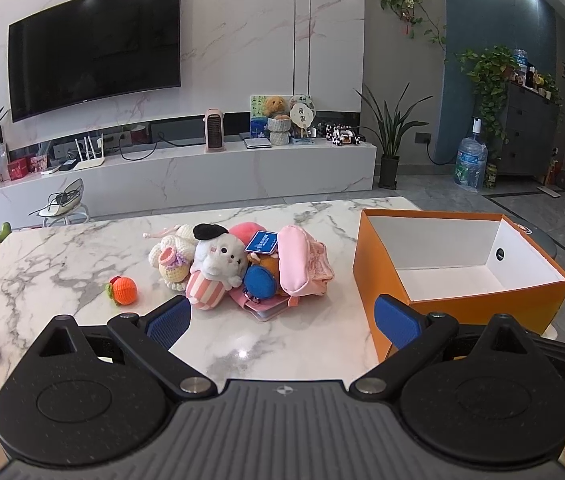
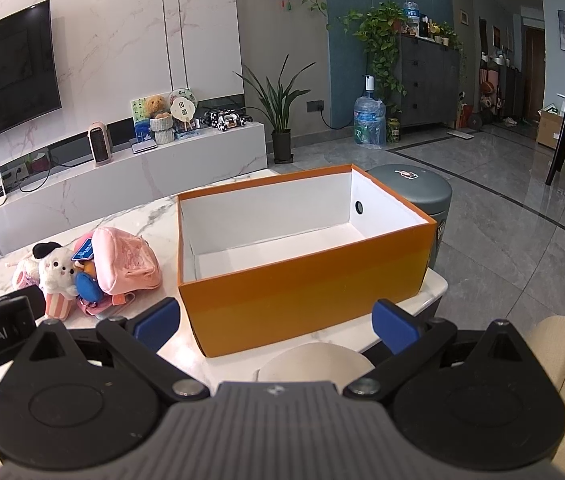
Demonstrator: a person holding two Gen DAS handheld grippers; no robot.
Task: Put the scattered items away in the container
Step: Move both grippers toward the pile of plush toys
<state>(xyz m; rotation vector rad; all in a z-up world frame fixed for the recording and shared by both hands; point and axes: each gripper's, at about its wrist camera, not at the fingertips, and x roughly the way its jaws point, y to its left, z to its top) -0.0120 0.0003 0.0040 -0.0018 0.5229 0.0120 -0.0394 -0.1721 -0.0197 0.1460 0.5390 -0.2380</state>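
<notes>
Marble table (image 1: 62,256), toy pile (image 1: 238,268) (heaped), empty orange box (image 2: 302,300)

My left gripper (image 1: 280,320) is matte black plastic with a ribbed grey top plate carrying a small round emblem. Two angular black arms pivot on silver screws and end in blue textured pads (image 1: 168,322). Each side has a rounded black housing with a recessed disc. My right gripper (image 2: 276,322) matches it; the neighbouring unit beside it shows white "Robot.AI" lettering.
</notes>
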